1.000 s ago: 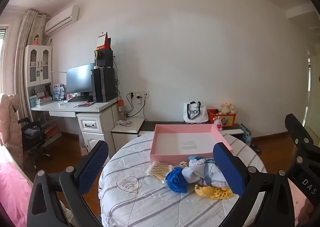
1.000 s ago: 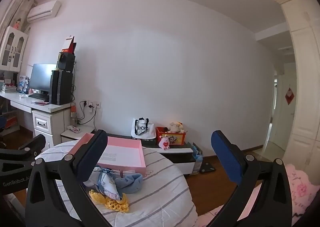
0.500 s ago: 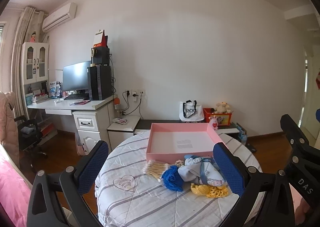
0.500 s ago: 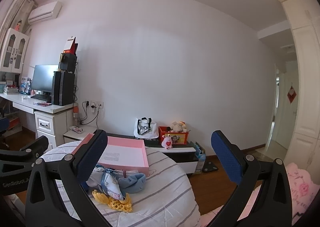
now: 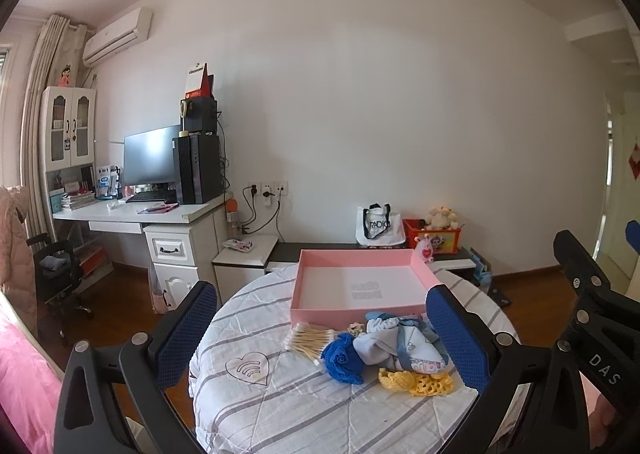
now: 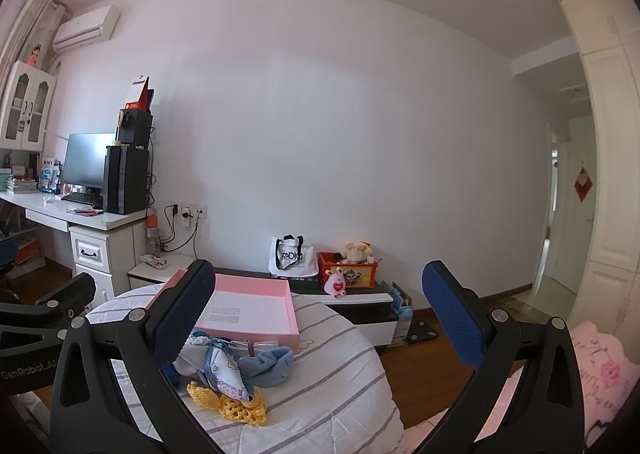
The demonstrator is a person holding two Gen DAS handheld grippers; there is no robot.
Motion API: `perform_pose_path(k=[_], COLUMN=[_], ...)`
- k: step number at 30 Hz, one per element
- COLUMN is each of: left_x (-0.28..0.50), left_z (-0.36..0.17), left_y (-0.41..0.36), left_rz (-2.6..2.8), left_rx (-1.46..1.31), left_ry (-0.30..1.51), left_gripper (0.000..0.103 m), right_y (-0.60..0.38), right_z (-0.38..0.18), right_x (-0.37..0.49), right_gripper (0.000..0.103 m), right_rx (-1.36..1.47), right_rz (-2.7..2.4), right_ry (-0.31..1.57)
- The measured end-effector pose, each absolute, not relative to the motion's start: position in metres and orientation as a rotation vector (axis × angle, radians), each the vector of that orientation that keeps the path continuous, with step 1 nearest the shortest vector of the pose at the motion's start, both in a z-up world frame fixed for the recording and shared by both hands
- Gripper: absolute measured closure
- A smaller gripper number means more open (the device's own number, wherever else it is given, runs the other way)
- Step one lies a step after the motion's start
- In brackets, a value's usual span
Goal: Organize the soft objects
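Two grippers are held above a round table [image 5: 280, 406] covered in a striped quilt, both with fingers spread wide and nothing gripped: the left gripper [image 5: 324, 330] and the right gripper [image 6: 320, 314]. A small heap is seen just before an empty pink tray [image 5: 360, 286]: a bundle of cotton swabs [image 5: 306, 340], a blue crocheted flower [image 5: 342, 360], pale blue baby clothes [image 5: 404, 346] and a yellow crocheted piece [image 5: 416, 380], all touching or overlapping.
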State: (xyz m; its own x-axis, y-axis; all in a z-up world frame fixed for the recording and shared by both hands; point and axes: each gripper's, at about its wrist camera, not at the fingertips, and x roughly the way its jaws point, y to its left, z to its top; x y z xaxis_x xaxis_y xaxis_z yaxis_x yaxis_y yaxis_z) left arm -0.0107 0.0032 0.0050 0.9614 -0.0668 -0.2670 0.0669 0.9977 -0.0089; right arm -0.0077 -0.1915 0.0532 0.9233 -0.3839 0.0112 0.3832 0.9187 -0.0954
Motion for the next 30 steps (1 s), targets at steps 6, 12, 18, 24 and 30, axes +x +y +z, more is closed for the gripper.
perform_pose_path(k=[6,12,18,24,30], left_x=[-0.0119,-0.0134,-0.0136,-0.0141,-0.0142], left_z=[0.0060,0.0074,0.0073,0.0074,0.0070], left_y=[0.0032,0.0034,0.0042,0.0042,0.0041], left_rz=[-0.066,-0.065,-0.066,-0.065,-0.064], left_rx=[0.000,0.000,-0.001,-0.001,0.000], left_ry=[0.269,0.266,0.266,0.266,0.265], left_gripper=[0.000,0.000,0.000,0.000,0.000], right_y=[-0.1917,-0.1917,-0.1917,-0.1922,-0.1906], right_z=[0.0541,0.0540,0.0550,0.0554,0.0567], right_x=[-0.0084,-0.0087,-0.0088,-0.0089,-0.0090], right_gripper=[0.000,0.000,0.000,0.000,0.000], right_rx=[-0.095,-0.095,-0.095,-0.097,-0.100], right_rz=[-0.394,-0.394,-0.393,-0.392,-0.389], right_ry=[0.007,0.009,0.008,0.009,0.010])
